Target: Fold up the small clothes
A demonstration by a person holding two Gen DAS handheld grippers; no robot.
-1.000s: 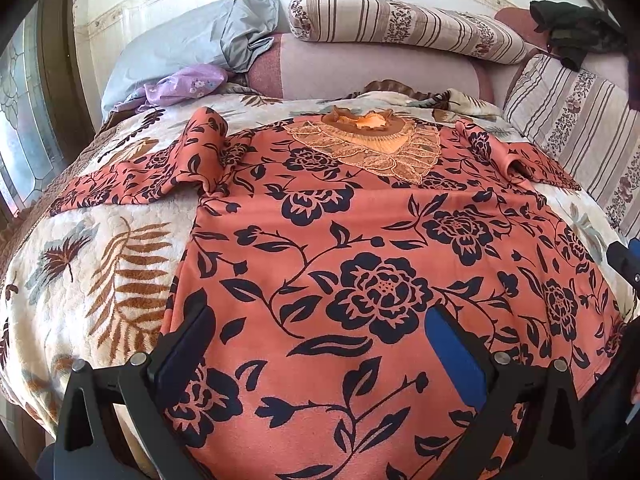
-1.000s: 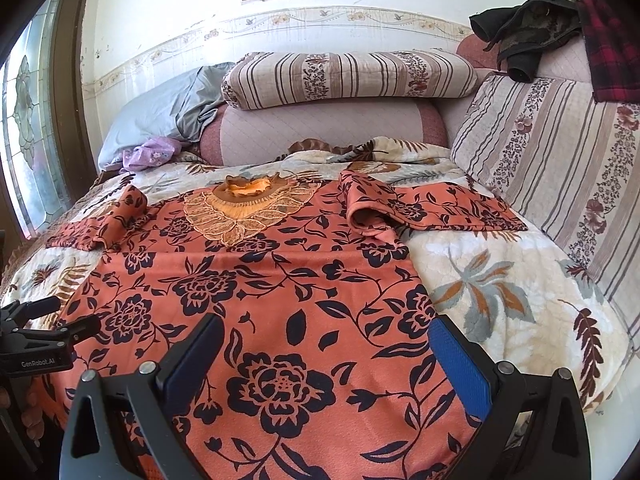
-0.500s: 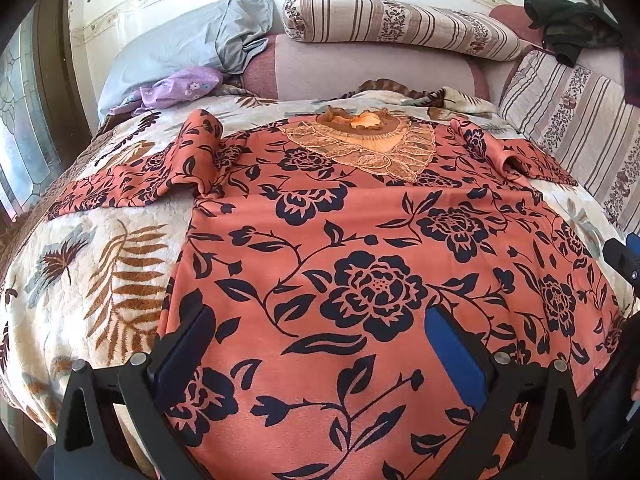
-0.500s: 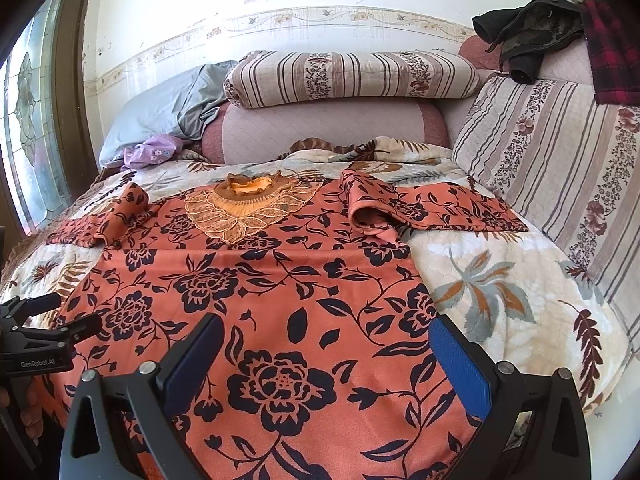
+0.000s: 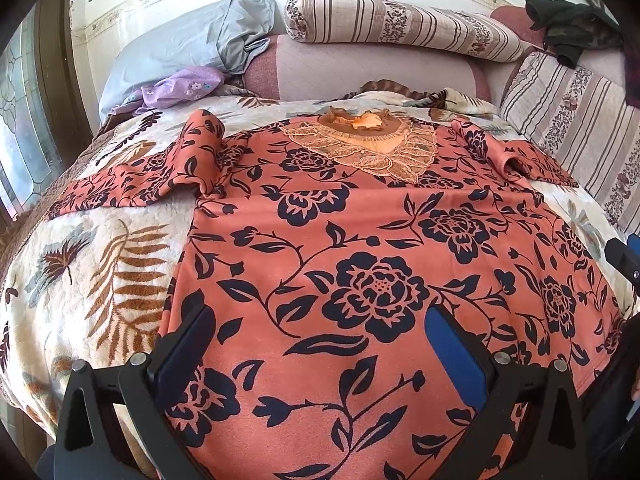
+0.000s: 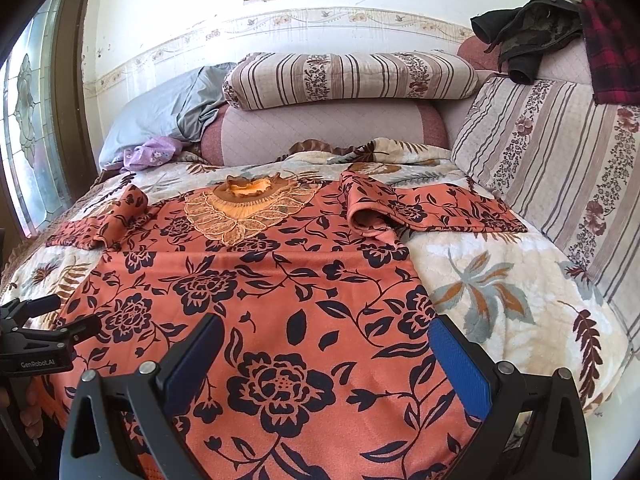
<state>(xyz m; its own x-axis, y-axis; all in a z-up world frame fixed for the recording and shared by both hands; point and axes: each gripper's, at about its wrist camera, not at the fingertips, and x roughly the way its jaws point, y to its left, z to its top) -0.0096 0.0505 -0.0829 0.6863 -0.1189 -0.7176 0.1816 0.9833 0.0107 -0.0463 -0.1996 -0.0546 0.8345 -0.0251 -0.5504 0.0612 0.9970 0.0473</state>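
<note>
An orange top with dark flowers [image 5: 360, 248] lies spread flat on the bed, lace neckline [image 5: 360, 144] at the far end and both sleeves out to the sides. It also shows in the right wrist view [image 6: 256, 288]. My left gripper [image 5: 320, 344] is open and empty above the hem's left part. My right gripper [image 6: 324, 354] is open and empty above the hem's right part. The left gripper shows at the left edge of the right wrist view [image 6: 36, 336].
A leaf-print blanket [image 5: 100, 272] covers the bed. Striped bolsters [image 6: 352, 80] and a grey pillow [image 5: 180, 52] lie at the head, with a purple cloth [image 5: 180, 88] beside them. A striped cushion [image 6: 560, 168] lines the right side. A window [image 6: 32, 120] is on the left.
Both grippers have drifted slightly, so the top sits a little lower and closer in both views. Both stay open. The top has not moved.
</note>
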